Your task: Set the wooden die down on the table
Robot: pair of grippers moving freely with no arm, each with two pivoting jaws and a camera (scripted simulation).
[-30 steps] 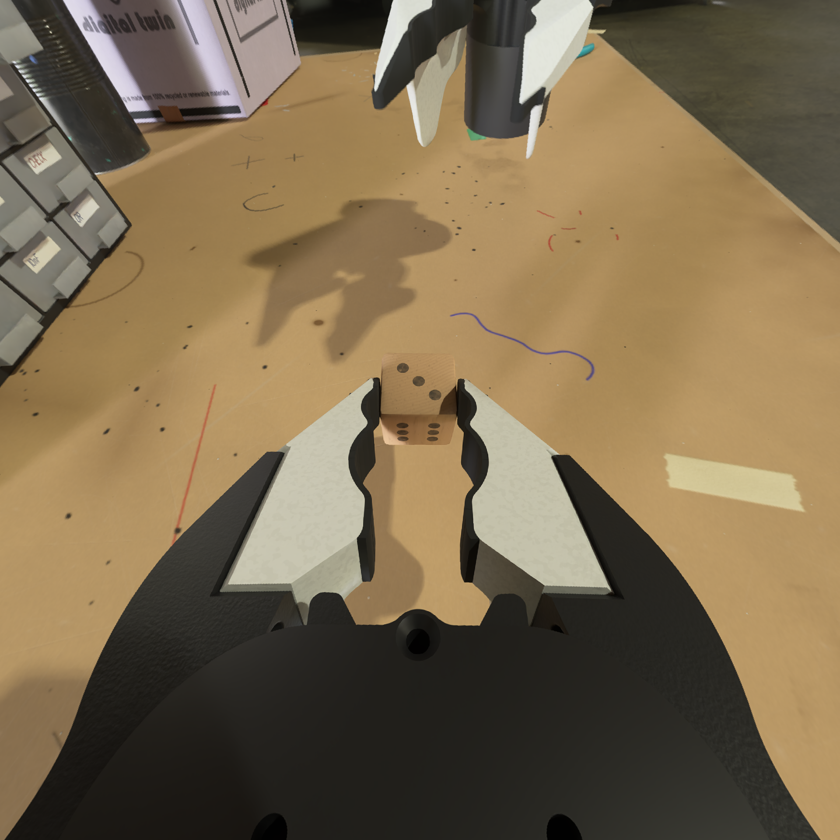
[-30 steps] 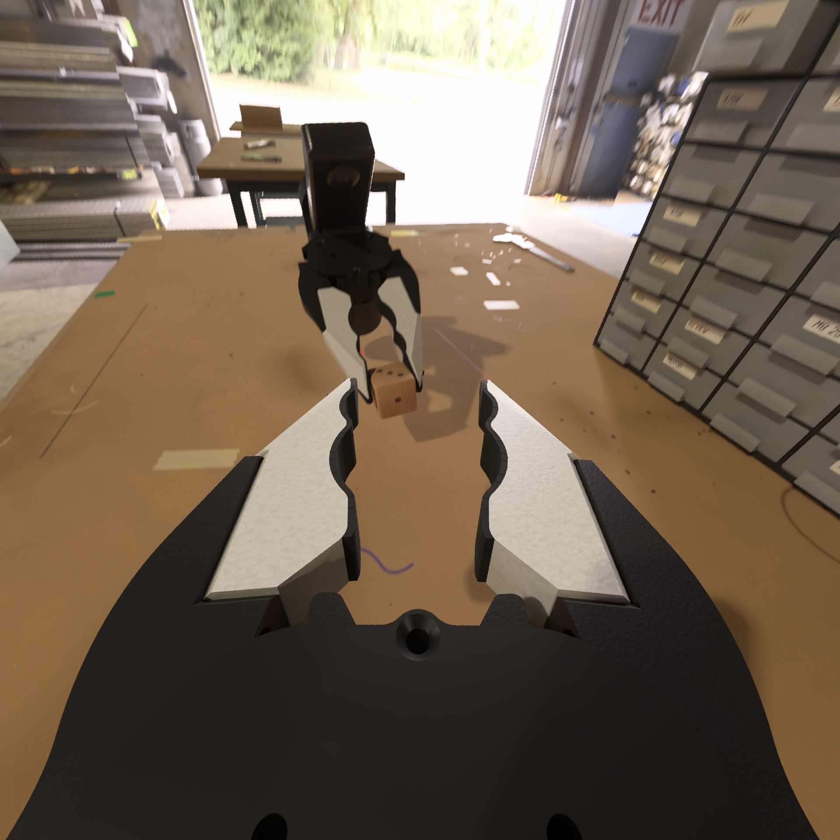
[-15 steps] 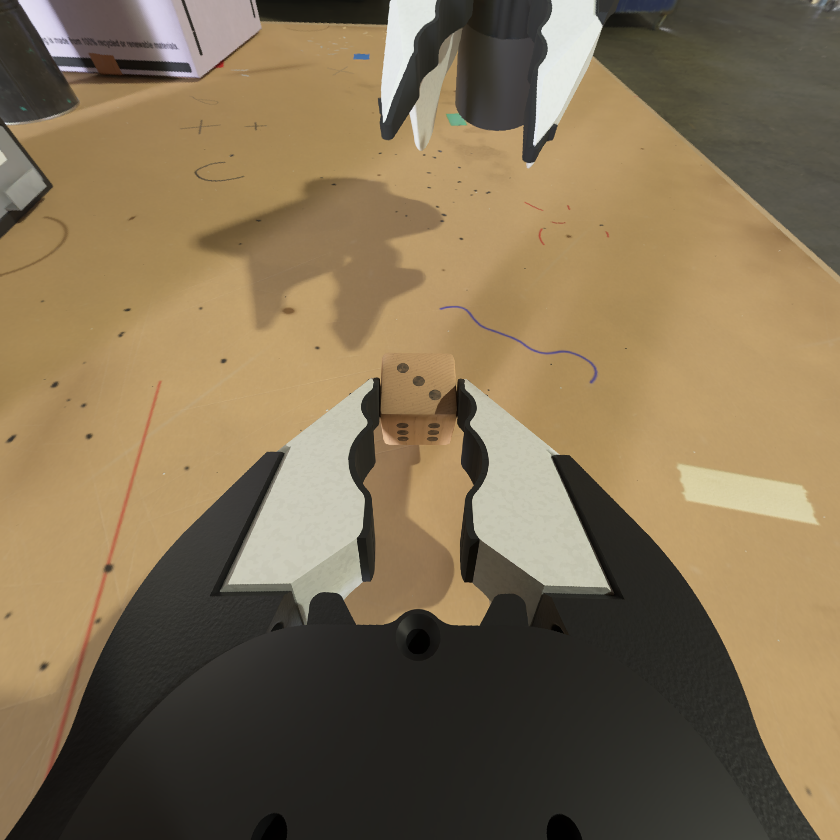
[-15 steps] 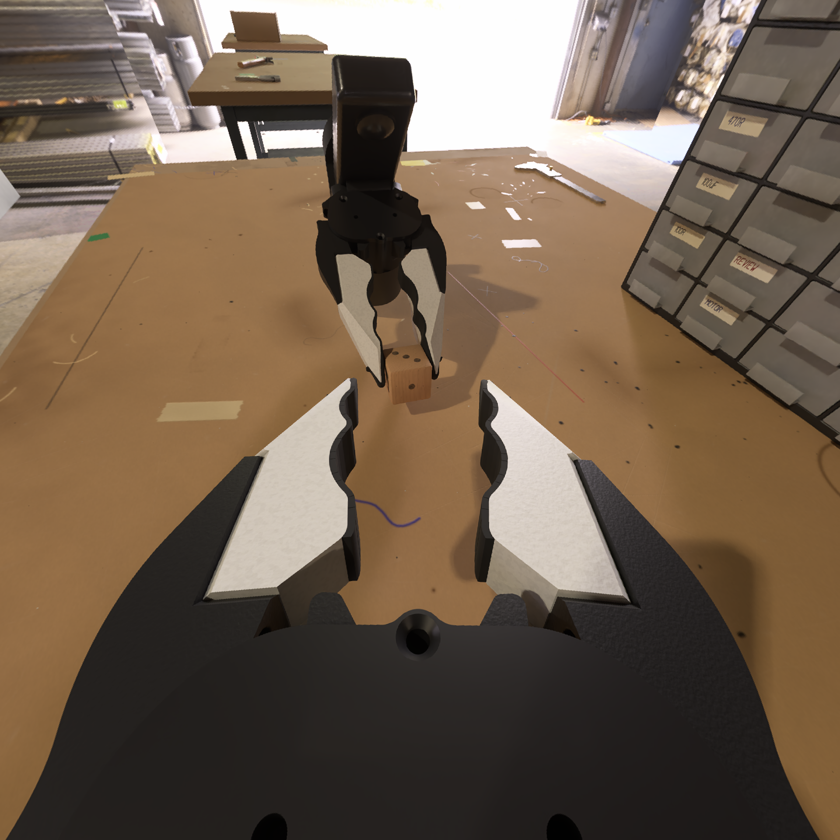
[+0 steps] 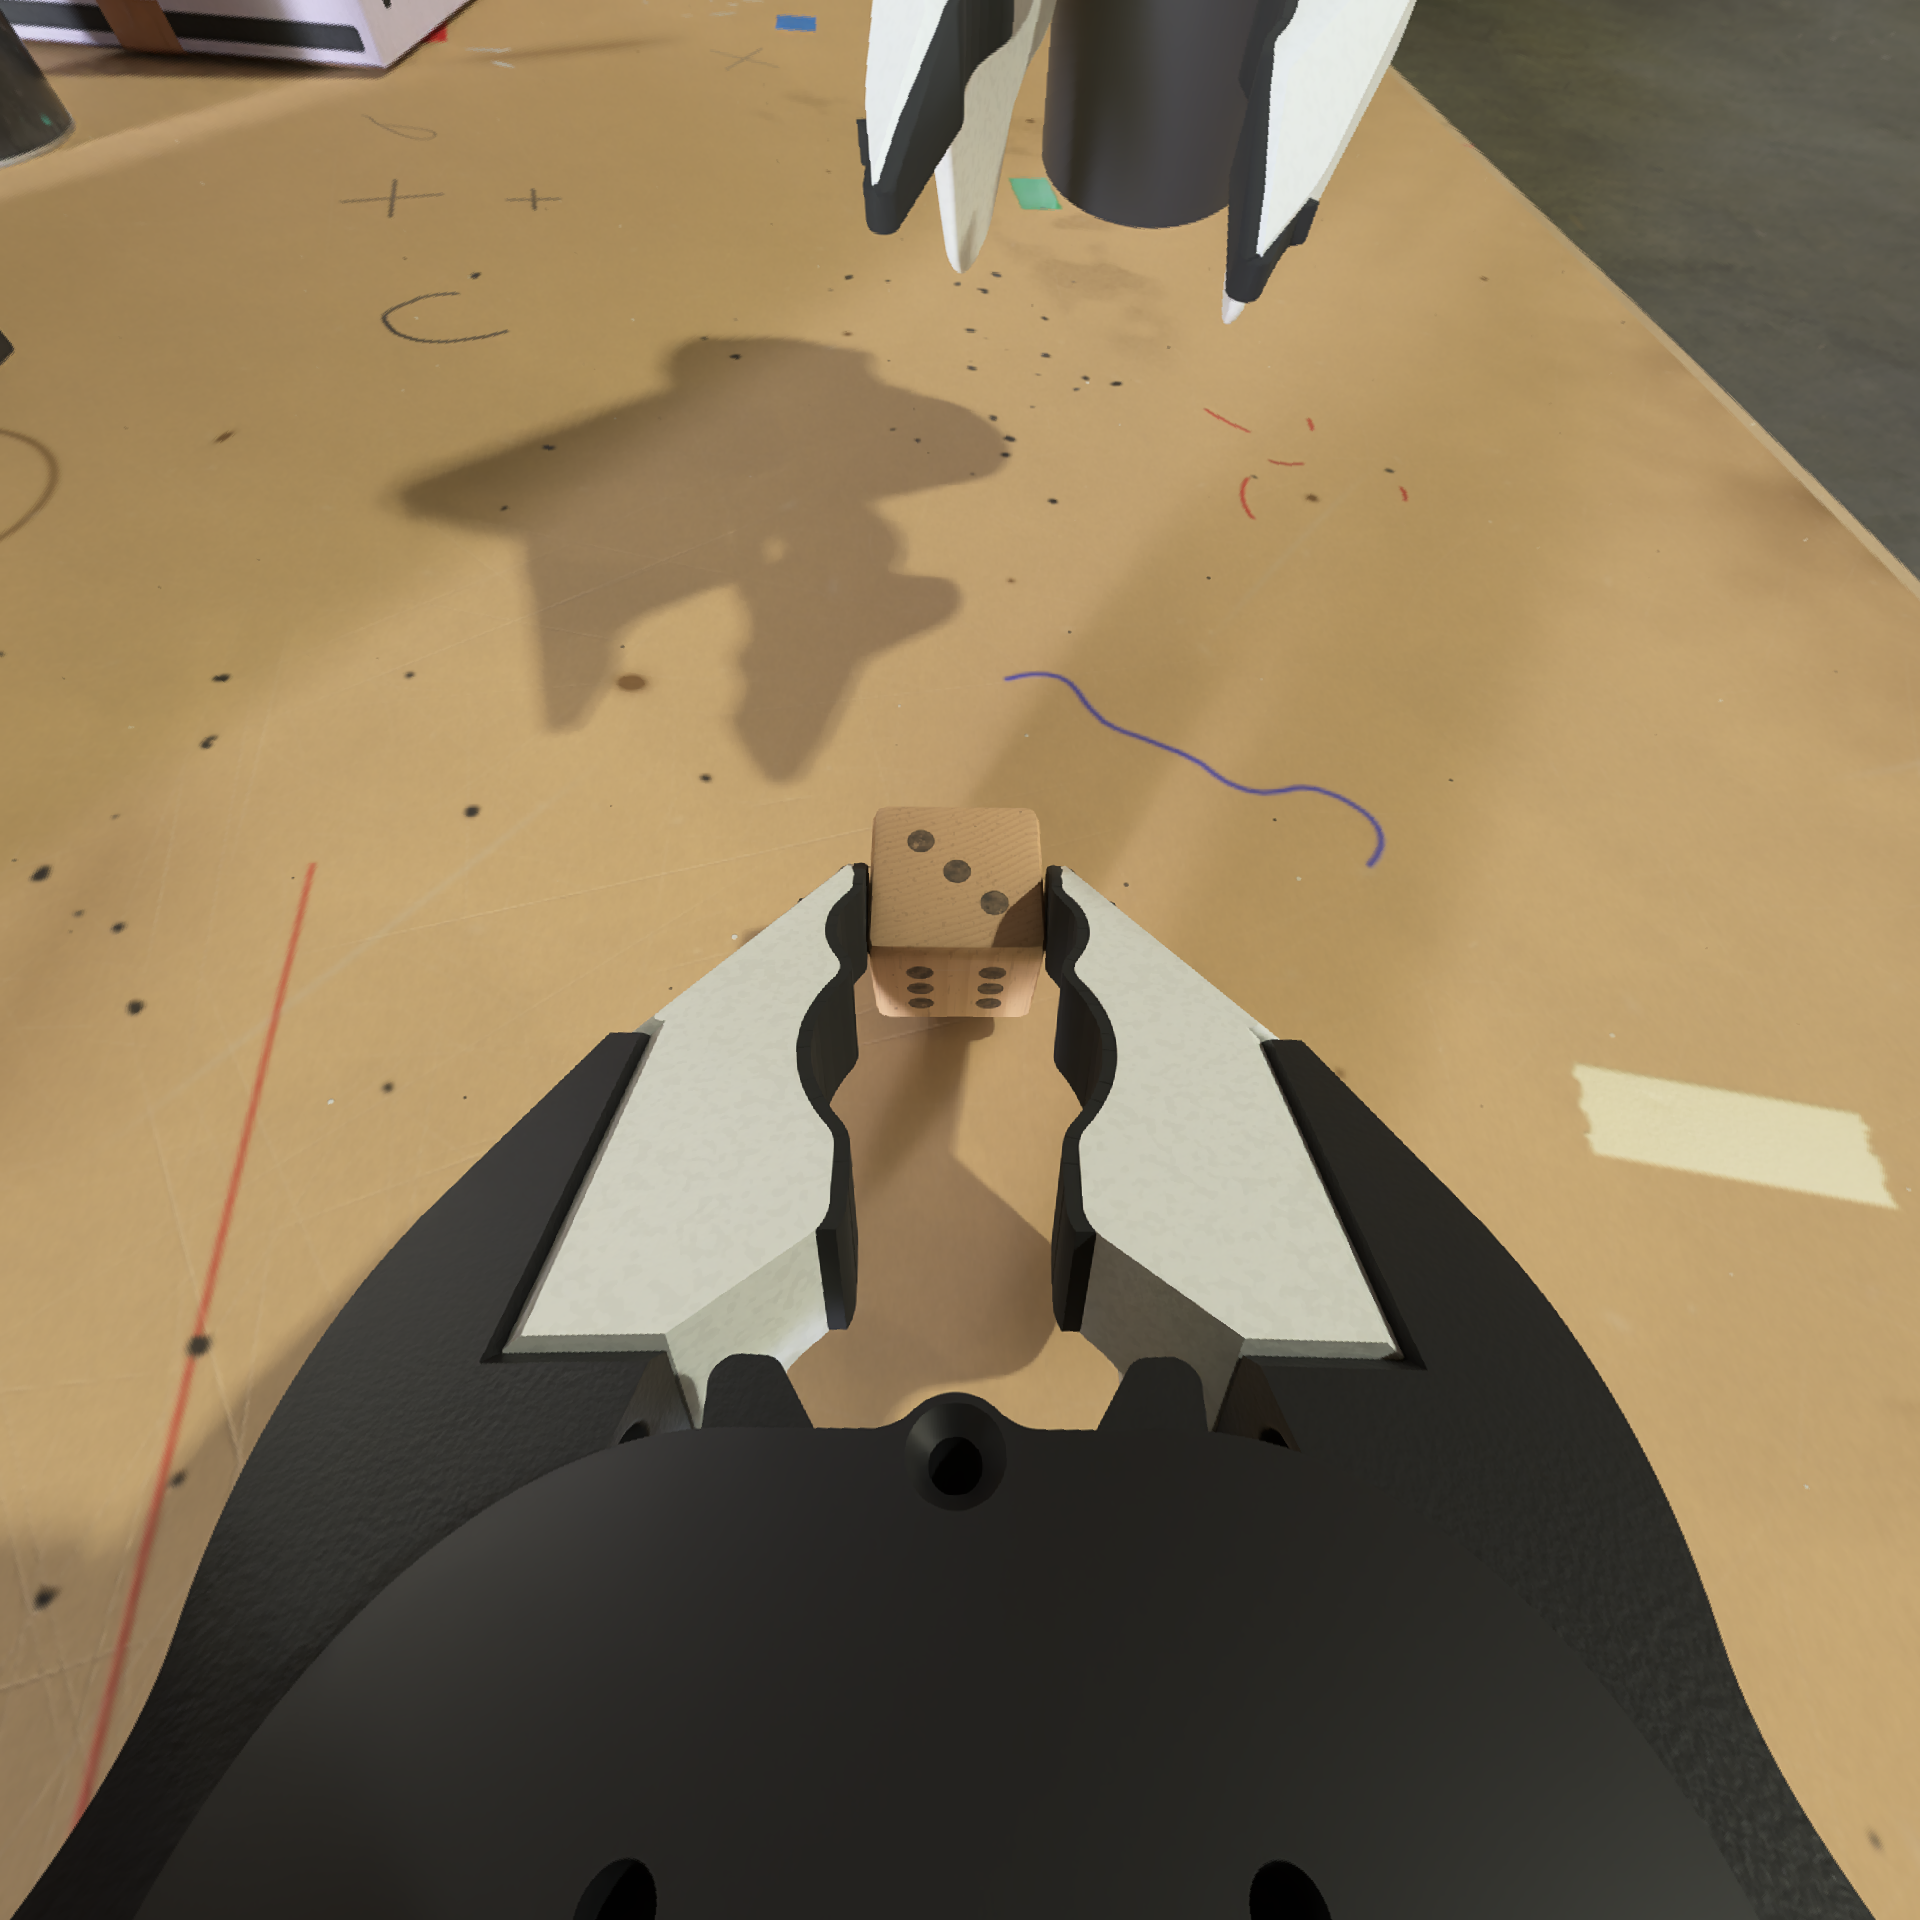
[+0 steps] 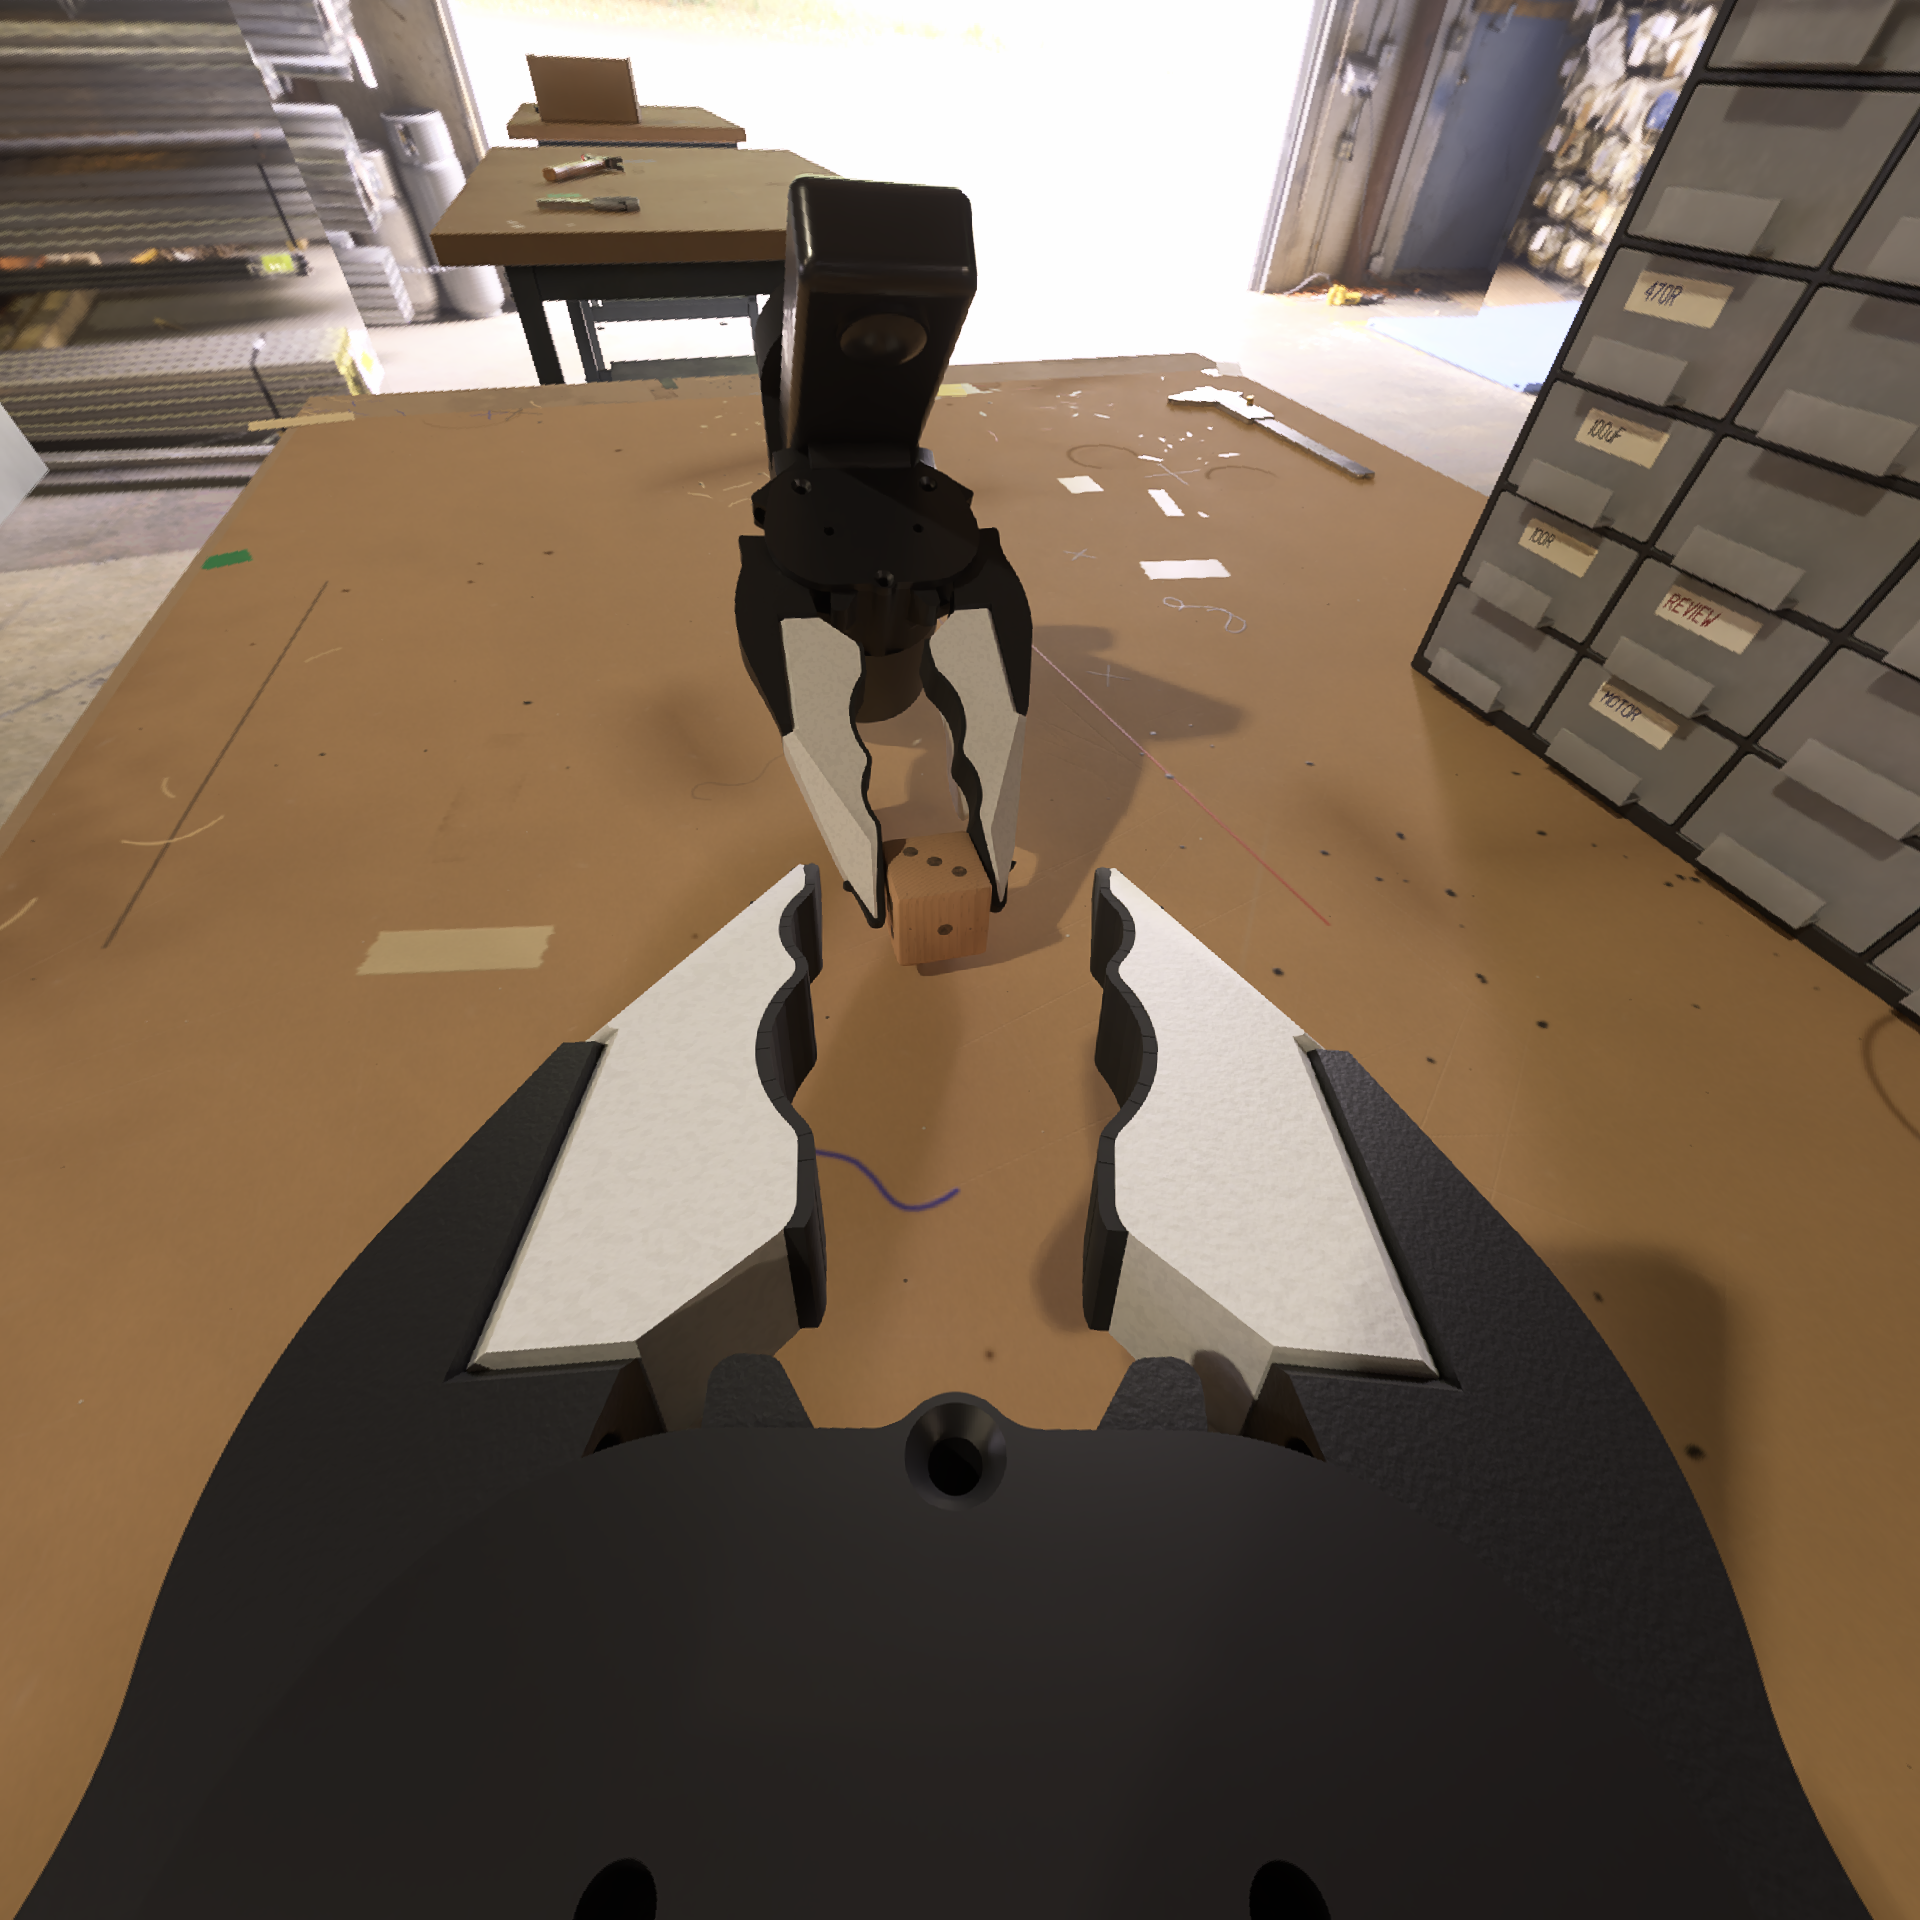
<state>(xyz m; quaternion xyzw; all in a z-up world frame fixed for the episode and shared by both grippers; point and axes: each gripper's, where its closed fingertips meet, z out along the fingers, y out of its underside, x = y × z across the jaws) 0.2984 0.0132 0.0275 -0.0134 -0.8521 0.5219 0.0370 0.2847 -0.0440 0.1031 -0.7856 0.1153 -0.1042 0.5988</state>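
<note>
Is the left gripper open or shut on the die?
Shut on it. The left gripper has both fingertips pressed against opposite sides of the die, with no gap visible.

Between my left gripper's [image 5: 956, 894] fingertips sits the small wooden cube die [image 5: 954, 906]; my right gripper [image 5: 1081, 249] hangs farther off, facing me.

wooden die [image 5: 954, 883]: matt grained wood | table [image 5: 1455, 727]: matt scuffed fibreboard | fingers [image 5: 727, 1122]: white, speckled, matt
</note>
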